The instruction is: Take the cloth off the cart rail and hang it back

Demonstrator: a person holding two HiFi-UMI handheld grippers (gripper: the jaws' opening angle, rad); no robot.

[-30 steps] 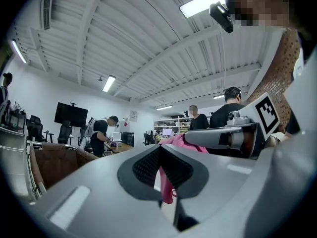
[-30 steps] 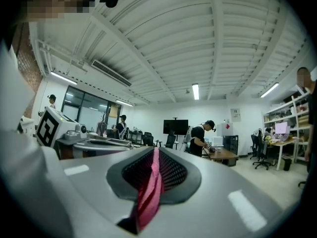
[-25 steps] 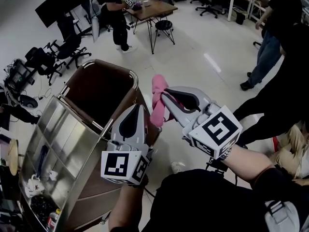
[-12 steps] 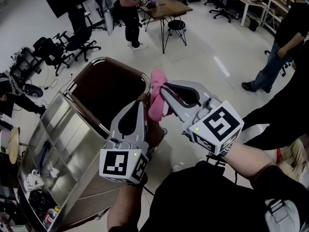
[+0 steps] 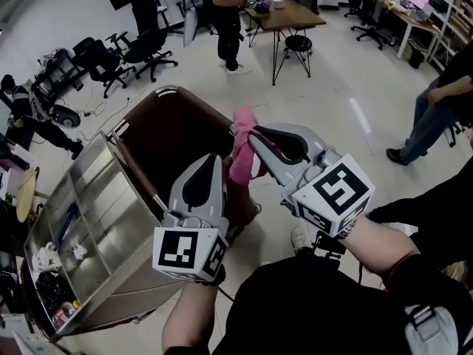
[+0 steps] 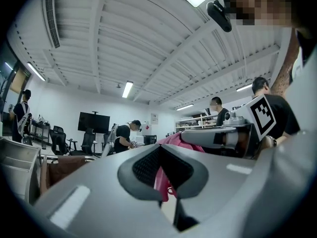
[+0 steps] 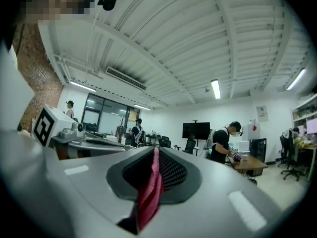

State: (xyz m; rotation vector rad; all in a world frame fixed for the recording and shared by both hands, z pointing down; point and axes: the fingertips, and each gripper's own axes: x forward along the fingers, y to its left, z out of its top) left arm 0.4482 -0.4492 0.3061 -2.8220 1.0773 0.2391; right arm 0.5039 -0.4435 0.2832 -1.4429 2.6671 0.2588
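No readable text, number or brand anywhere. Left marker cube point(image 5: 191, 254), right marker cube point(image 5: 332, 192): black-and-white square patterns only, no letters. Wall poster point(image 7: 261, 114): print too small to read. Small red sign point(image 7: 254, 127) below it: illegible.

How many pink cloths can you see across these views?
1. The pink cloth hangs clamped in the right gripper, near the cart; others could lie hidden inside the cart.

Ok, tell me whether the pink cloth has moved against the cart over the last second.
Yes. In the head view the pink cloth has shifted left toward the cart, now overlapping its brown bag.
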